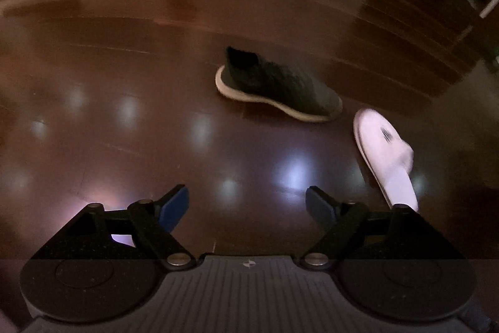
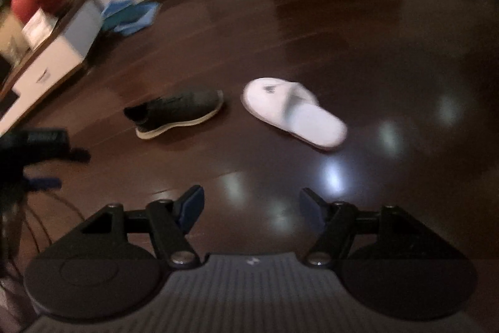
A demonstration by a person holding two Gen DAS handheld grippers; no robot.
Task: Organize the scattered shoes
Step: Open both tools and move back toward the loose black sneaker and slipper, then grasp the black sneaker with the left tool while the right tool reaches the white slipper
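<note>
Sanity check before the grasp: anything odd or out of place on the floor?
Yes: a black knit sneaker with a pale sole and a white open-toe slipper lie apart on the dark wood floor, mismatched and angled differently. No mates visible. Blue cloth bunched by the white cabinet.

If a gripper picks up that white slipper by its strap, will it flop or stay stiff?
The white slipper looks thin and soft, so it would probably sag. It seems light. On the glossy floor it may slide if pushed.
</note>
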